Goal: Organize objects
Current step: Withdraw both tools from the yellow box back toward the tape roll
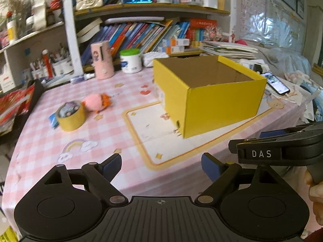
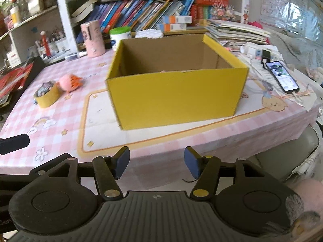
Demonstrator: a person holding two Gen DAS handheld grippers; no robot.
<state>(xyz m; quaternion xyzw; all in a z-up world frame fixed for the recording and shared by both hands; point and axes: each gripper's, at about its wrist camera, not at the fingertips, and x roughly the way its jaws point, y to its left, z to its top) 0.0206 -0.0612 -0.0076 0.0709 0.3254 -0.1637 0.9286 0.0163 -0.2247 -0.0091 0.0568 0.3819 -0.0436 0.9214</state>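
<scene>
Yellow box (image 2: 175, 98); both fingers (image 2: 122, 162) apart, empty.

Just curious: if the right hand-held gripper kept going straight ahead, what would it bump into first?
Probably the yellow box: the open right hand-held gripper points at its near wall across bare tablecloth, though depth is hard to judge.

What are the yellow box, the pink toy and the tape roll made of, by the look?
Yellow box: corrugated cardboard, matte yellow outside, raw brown inside; folded seams show.
Pink toy: apparently plush, fuzzy pink surface with an orange part; blurred, so uncertain.
Tape roll: likely paper or plastic adhesive tape, dull tan-yellow band wound in a ring.
</scene>
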